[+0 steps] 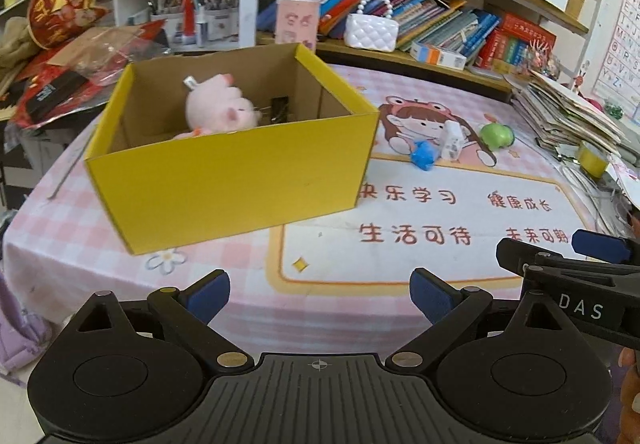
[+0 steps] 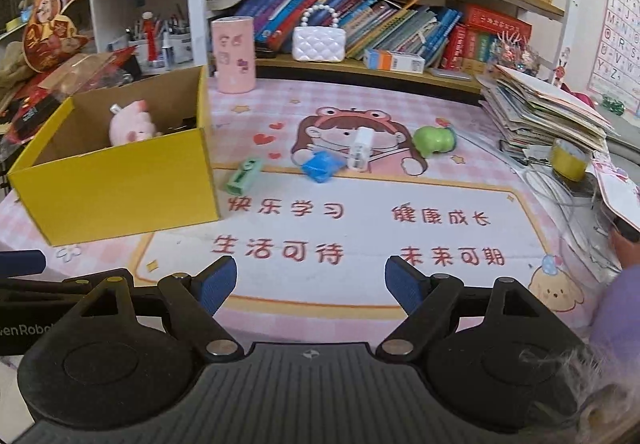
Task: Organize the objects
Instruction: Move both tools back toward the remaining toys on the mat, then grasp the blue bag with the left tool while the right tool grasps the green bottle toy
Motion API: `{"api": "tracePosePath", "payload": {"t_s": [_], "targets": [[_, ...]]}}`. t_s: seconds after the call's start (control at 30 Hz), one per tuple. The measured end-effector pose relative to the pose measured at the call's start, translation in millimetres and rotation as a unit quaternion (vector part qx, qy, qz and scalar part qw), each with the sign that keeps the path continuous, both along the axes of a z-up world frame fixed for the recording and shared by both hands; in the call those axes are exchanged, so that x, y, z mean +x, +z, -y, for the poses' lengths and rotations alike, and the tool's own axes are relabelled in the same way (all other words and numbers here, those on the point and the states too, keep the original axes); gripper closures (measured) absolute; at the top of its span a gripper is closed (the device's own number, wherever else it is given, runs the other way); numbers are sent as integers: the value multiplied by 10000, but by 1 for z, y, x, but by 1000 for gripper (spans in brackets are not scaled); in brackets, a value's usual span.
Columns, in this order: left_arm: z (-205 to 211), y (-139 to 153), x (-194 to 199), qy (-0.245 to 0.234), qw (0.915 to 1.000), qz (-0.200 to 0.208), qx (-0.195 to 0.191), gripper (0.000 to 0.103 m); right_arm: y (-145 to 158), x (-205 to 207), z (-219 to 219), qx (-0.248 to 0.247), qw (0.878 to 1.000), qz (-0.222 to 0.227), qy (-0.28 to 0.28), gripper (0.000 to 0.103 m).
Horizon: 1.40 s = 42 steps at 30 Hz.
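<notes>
Your surface (image 2: 400, 308) carries the yellow box (image 2: 120, 184), pink plush (image 2: 130, 124) already inside; the green toy (image 2: 434, 140), blue packet (image 2: 320, 166), white charger (image 2: 360, 152) and green stamp (image 2: 244, 176) lie loose beside it. Both left gripper (image 1: 320, 296) and right gripper (image 2: 310, 284) hold their fingers wide apart, empty. Reach carelessly and you could knock the charger over or nudge the box.

We're seeing books (image 2: 360, 24) leaning along the shelf (image 2: 360, 70), a white quilted purse (image 2: 319, 42) sitting in front of them, a pink cylinder (image 2: 234, 54) standing just below, a paper stack (image 2: 548, 112) piling up far right, an alphabet poster (image 2: 622, 32) hanging beyond.
</notes>
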<state>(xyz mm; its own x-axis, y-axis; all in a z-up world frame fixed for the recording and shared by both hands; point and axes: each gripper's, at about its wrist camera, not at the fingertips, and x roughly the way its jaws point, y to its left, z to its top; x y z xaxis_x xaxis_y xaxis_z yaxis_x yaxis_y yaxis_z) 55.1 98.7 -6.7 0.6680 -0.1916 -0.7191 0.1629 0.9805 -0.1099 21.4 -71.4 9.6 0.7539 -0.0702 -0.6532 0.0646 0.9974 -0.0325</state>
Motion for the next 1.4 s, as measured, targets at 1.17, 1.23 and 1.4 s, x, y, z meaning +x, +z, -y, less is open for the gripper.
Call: {"api": "tracePosePath", "payload": {"t_s": [1.17, 1.23, 1.4], "targets": [[167, -30, 128, -558, 9981, -36, 277, 20, -28, 112, 170, 265, 9935, -416, -1022, 19], [174, -33, 142, -457, 9982, -5, 387, 28, -29, 123, 179, 315, 9939, -351, -996, 19], [187, -45, 176, -299, 9975, -44, 638, 38, -32, 154, 195, 380, 9951, -195, -896, 19]]}}
